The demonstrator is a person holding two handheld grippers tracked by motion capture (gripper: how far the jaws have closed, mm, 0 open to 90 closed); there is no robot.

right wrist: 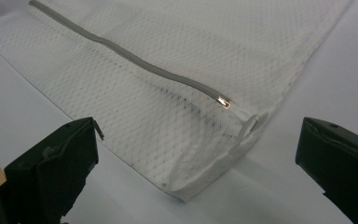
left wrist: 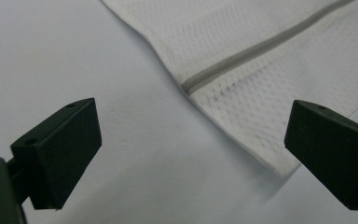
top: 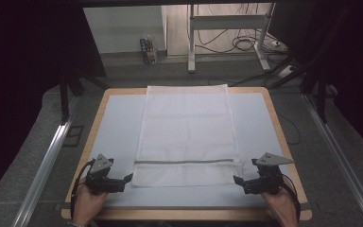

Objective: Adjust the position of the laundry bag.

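Your white mesh zippered laundry bag (top: 187, 135) lies flat along the middle of the pale blue table mat (top: 118, 127), grey zipper (right wrist: 121, 51) near your edge. Your left gripper (top: 128, 178) and right gripper (top: 236, 180) sit beside its two near corners, jaws wide apart, holding nothing.

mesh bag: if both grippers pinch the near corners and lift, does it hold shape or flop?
Likely flops: the white mesh laundry bag lies flat and thin on the table mat, with a soft curl at its corner. Probably light, since it looks empty. The zipper may stiffen that one line slightly.
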